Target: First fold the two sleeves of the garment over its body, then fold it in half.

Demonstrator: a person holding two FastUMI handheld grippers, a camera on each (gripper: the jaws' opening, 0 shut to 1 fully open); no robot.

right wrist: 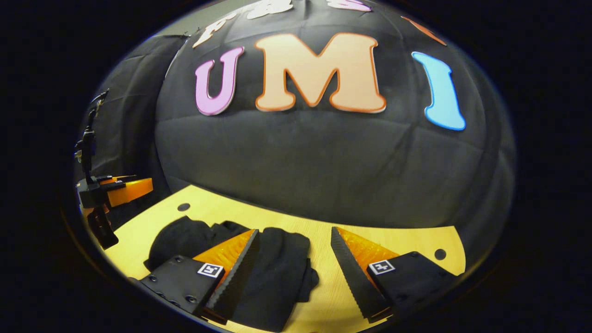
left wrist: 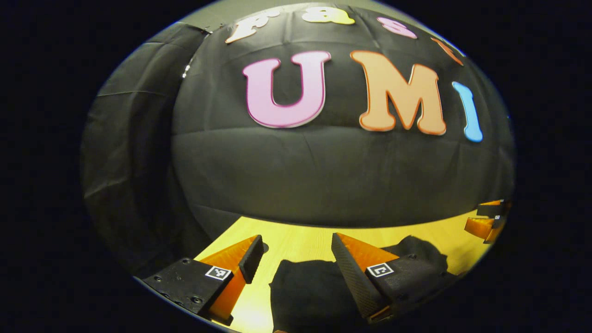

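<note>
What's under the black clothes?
The black garment lies bunched on a yellow wooden table. Both open tongs, left and right, hover above it. Whatever the cloth covers is hidden.

You are looking at a yellow wooden table [right wrist: 397, 240] running up to the booth's back wall. A black garment [right wrist: 273, 273] is lying bunched on it, near its back edge.

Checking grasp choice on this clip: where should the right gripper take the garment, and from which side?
Probably the loose edge of the garment between the open right gripper jaws, coming from above. It lies flat and bunched on the table, so only a raised fold or hem offers cloth to pinch. Which part is a sleeve can't be told.
</note>
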